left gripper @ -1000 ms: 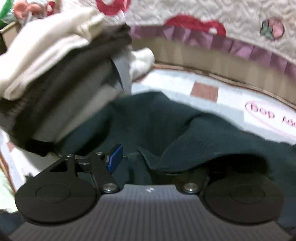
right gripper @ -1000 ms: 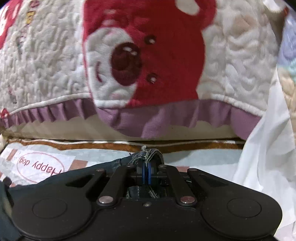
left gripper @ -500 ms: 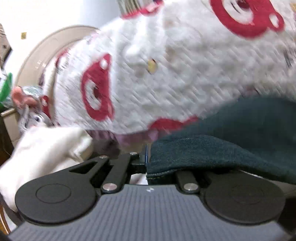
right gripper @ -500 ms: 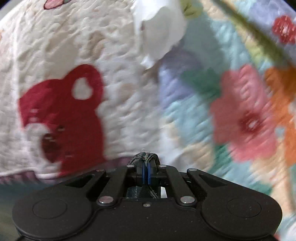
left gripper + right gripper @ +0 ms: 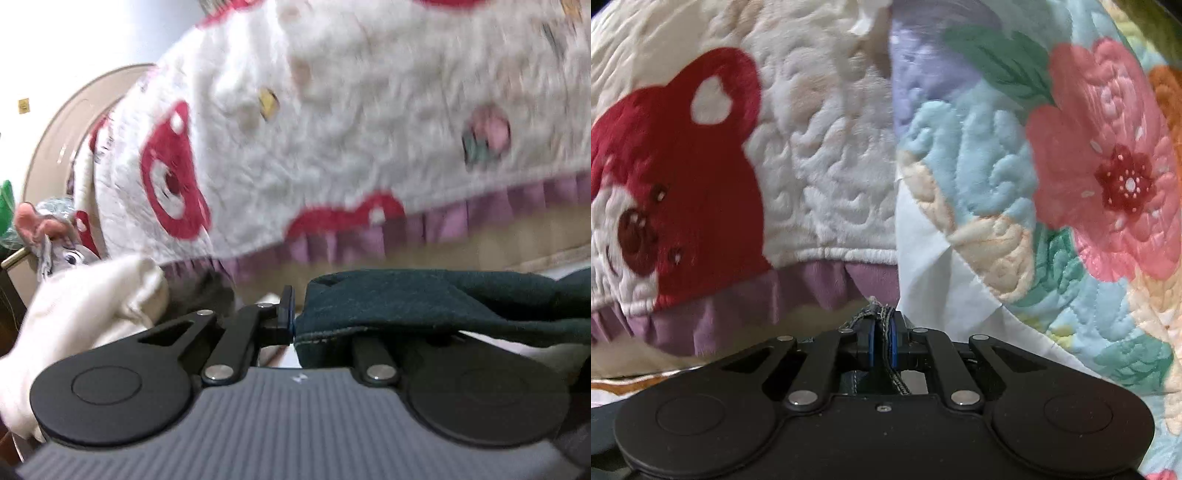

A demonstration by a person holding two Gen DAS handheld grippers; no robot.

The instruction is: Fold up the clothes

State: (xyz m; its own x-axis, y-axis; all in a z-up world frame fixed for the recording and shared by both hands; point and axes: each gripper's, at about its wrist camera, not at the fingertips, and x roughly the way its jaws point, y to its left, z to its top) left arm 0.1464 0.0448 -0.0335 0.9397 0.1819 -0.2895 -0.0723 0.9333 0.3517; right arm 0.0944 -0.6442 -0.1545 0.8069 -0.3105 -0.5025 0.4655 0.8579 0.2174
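In the left wrist view my left gripper (image 5: 295, 315) is shut on the edge of a dark green garment (image 5: 424, 299). The cloth drapes to the right over the gripper's right finger and hides it; only the left finger (image 5: 285, 308) shows. In the right wrist view my right gripper (image 5: 882, 341) has a frayed, stitched dark hem (image 5: 877, 312) standing up between its blue pads (image 5: 870, 341). Its jaws are opening slightly, with the hem still pinched between them. Whether both grippers hold the same garment is not visible.
A white quilt with red bear faces and a purple frill (image 5: 332, 122) (image 5: 820, 166) fills the background. A floral quilt (image 5: 1071, 177) hangs at the right. Cream folded clothes (image 5: 85, 302) and a plush toy (image 5: 55, 236) sit at the left.
The left gripper rose with the green garment, and its view swung from the mat up to the bear quilt. The right gripper swung right toward the floral quilt, and its pads parted a little.
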